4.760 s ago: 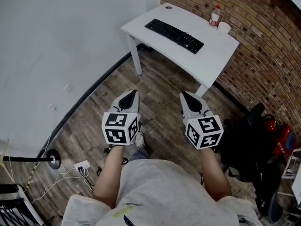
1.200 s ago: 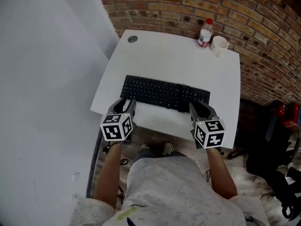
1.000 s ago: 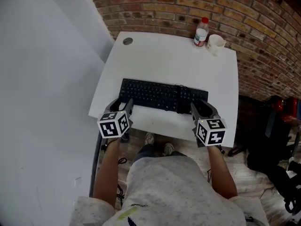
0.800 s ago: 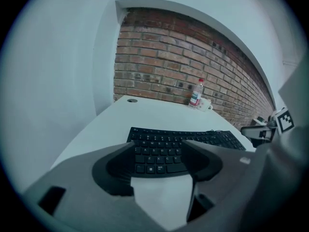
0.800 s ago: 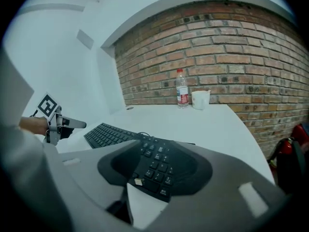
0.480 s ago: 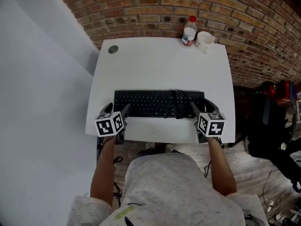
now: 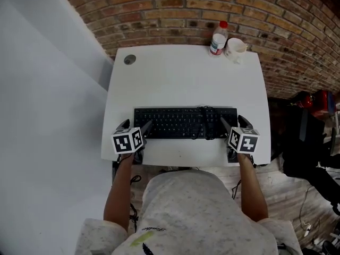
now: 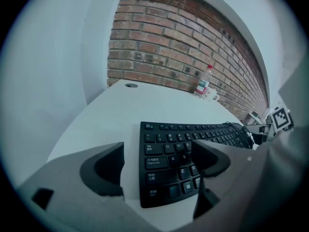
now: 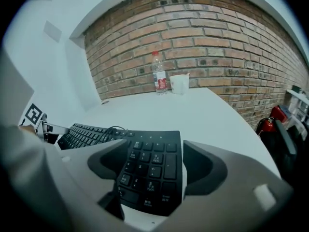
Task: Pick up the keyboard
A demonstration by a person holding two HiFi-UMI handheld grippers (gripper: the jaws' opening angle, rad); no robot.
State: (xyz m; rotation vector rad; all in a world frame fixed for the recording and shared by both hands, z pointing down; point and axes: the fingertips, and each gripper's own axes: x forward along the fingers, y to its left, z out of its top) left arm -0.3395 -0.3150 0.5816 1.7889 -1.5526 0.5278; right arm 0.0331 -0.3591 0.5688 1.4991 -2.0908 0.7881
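black fingers (image 8: 104, 170) of the left gripper (image 7: 136, 125) opening, wide apart, straddling the left end of the keyboard (image 7: 186, 123) with no grip on it: outer one over bare counter (image 7: 186, 84), inner one over the letter keys. likewise at the right gripper (image 7: 234, 122): opening, set wide, number-pad end in the gap, nothing clamped. both marker cubes at the near edge of the white counter, one at each end of the keyboard. keyboard flat on the counter, lengthwise along that near edge, cable looped over the keys right of the middle. beyond it, bare white surface, then a round grommet (image 7: 129, 59) near the far left corner. at the far right, a clear red-capped bottle (image 7: 217, 38) just beside a white cup (image 7: 235, 47), both close to the brick wall (image 7: 175, 9)
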